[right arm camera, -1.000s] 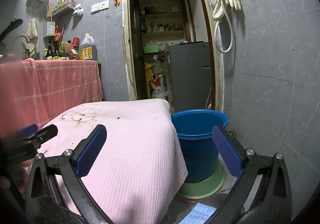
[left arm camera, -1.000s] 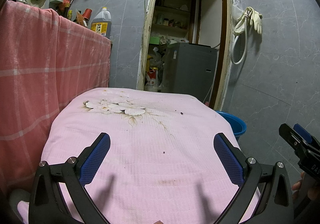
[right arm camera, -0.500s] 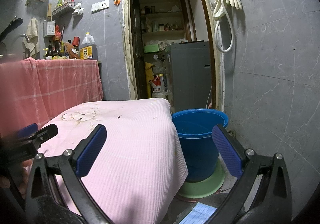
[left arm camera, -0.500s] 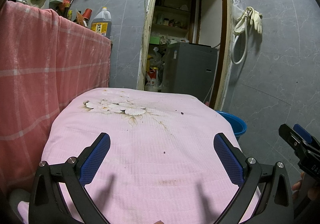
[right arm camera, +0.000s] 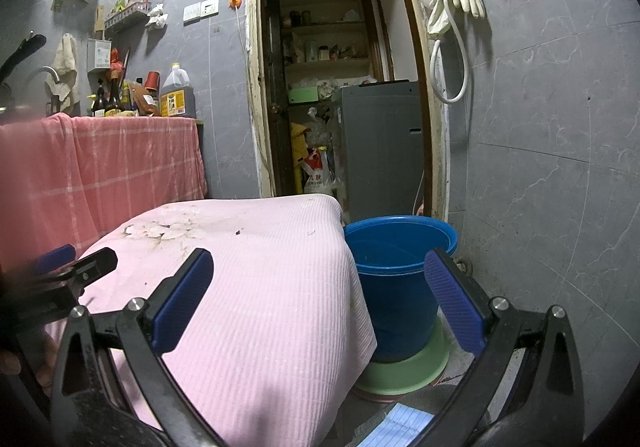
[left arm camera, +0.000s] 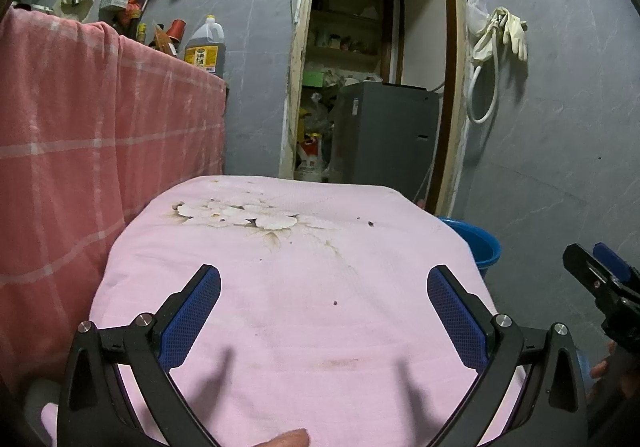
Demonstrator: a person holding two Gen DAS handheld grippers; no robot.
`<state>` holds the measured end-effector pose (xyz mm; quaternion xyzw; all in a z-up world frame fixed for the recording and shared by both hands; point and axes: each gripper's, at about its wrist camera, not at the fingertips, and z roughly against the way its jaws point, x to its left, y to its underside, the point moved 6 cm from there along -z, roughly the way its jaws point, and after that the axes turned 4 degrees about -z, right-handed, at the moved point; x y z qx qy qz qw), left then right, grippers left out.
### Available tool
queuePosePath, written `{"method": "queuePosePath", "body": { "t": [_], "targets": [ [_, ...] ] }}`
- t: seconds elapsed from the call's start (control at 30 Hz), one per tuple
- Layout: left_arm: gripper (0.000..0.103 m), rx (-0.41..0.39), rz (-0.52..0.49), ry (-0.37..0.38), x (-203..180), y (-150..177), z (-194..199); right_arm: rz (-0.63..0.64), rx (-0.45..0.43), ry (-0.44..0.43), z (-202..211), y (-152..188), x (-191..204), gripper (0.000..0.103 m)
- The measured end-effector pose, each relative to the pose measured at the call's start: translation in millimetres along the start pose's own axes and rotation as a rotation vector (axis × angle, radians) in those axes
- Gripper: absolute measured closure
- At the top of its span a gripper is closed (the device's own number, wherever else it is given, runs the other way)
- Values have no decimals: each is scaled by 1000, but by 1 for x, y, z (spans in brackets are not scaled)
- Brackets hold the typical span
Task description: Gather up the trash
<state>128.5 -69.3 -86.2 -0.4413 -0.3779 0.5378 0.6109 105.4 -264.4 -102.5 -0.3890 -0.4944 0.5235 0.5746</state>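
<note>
**Both grippers open and empty over pink-covered table, blue bucket at its right**

Left wrist view: left gripper [left arm camera: 324,299] jaws spread wide, nothing between them, hovering above the pink cloth [left arm camera: 288,287] that covers a table. Cloth has a faded flower print [left arm camera: 236,215] at the far end, brownish stains, and a few small dark crumbs [left arm camera: 371,223] scattered on it; too small to tell what they are. No larger trash visible on the cloth. Blue bucket [left arm camera: 478,243] peeks out past the cloth's right far corner, on the floor. Right gripper [left arm camera: 600,275] enters at the right edge, off the table side. Red checked cloth [left arm camera: 92,135] hangs on the left, with an oil jug [left arm camera: 205,47] on the counter behind it. Doorway ahead with a grey appliance [left arm camera: 384,135]; rubber gloves [left arm camera: 504,33] hang on the right wall.

Right wrist view: right gripper [right arm camera: 320,299] jaws wide apart, holding nothing, aimed at the table's right edge. Blue bucket [right arm camera: 396,279] stands on the floor just beside the draped pink cloth [right arm camera: 260,287], sitting on a green basin [right arm camera: 404,371]. Inside of bucket looks dark; contents unclear. Lined paper sheet [right arm camera: 400,427] lies on the floor, near the basin, bottom of the frame. Left gripper [right arm camera: 76,271] shows at the left edge over the cloth, blurred.
</note>
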Motion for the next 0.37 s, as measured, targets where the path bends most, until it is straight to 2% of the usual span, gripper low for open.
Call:
{"method": "queuePosePath", "body": {
  "t": [0.37],
  "targets": [
    [2, 6, 2, -22, 10, 3, -4, 4, 3, -2, 2, 3, 2, 0]
  ]
}}
